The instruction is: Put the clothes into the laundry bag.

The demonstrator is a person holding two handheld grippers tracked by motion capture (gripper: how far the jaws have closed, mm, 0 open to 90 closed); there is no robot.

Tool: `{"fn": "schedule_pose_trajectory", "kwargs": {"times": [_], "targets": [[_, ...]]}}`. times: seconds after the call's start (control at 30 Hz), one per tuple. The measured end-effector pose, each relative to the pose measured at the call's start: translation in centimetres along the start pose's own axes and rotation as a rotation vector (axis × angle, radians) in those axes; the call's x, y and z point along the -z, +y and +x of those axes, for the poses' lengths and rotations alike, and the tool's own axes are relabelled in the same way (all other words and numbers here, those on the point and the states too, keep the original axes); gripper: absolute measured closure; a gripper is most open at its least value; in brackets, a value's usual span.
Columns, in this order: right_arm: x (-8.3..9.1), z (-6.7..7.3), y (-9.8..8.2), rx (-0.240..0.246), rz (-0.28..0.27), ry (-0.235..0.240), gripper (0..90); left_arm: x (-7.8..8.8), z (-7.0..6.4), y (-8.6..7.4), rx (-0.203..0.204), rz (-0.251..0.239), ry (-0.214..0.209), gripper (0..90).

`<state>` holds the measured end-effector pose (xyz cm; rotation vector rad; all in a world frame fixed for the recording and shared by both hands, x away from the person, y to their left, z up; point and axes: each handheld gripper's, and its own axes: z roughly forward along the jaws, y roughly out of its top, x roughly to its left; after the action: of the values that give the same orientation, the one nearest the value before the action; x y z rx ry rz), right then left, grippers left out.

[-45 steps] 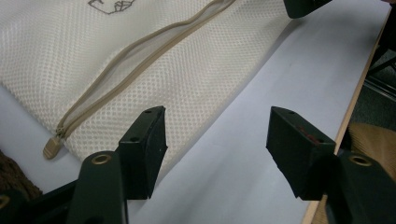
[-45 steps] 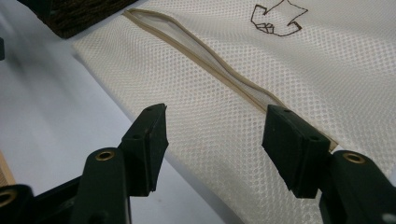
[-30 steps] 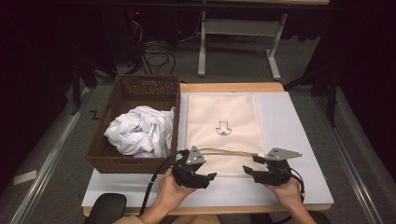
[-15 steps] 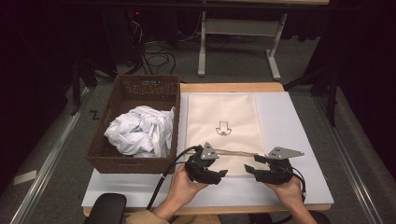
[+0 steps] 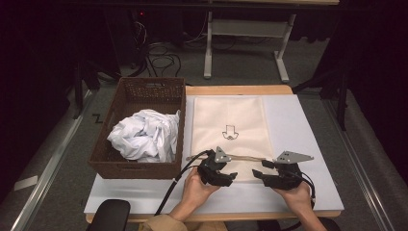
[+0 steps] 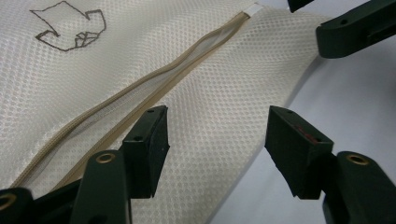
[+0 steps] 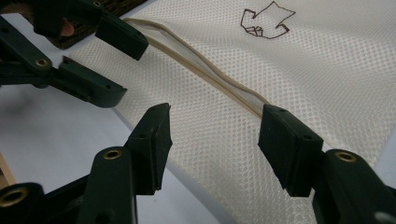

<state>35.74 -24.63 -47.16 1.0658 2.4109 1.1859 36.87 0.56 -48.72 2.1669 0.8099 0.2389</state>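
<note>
Jaws apart on both grippers, nothing gripped — left gripper (image 5: 230,175) shifted toward three o'clock, right gripper (image 5: 257,174) just narrowing — probably closing in on mesh bag (image 5: 231,113) zipper (image 6: 140,91).

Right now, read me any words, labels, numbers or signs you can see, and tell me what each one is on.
No words or numbers can be read.
Drawn sign, no letters: a dark outline arrow with a small folded shape at its tip, on the mesh bag, sign at.
White tab at the zipper's end: no print to be made out.
Basket, white cloth, board: no markings seen.
</note>
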Motion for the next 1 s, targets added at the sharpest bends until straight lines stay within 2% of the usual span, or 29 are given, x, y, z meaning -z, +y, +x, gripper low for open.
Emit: {"fn": "schedule_pose_trajectory", "kwargs": {"times": [0.23,0.5,0.7,0.8,0.9,0.97,1.0], "targets": [[-0.1,-0.2,0.0,-0.012,0.007,0.007,44.4,-1.3,0.4,-0.4,0.000,0.003,0.036,39.2],[-0.4,-0.2,0.1,-0.017,0.022,0.011,44.1,-2.0,0.8,-0.8,0.003,0.006,0.057,38.9],[-0.7,0.1,0.0,0.009,0.028,0.020,43.3,-2.6,0.8,-1.2,-0.010,0.038,0.081,38.9],[-0.8,0.3,0.1,0.028,0.014,0.019,42.9,-2.7,0.9,-1.4,-0.008,0.031,0.081,38.8],[-0.7,0.6,0.5,0.056,-0.010,0.014,43.0,-2.7,0.9,-1.7,-0.002,0.011,0.081,39.2],[-0.8,0.7,1.2,0.109,-0.014,-0.003,44.6,-2.7,0.9,-2.0,-0.004,-0.007,0.080,39.4],[-1.0,0.8,1.7,0.124,0.002,-0.019,45.2,-2.7,0.9,-2.0,-0.006,-0.006,0.080,39.5]]}}
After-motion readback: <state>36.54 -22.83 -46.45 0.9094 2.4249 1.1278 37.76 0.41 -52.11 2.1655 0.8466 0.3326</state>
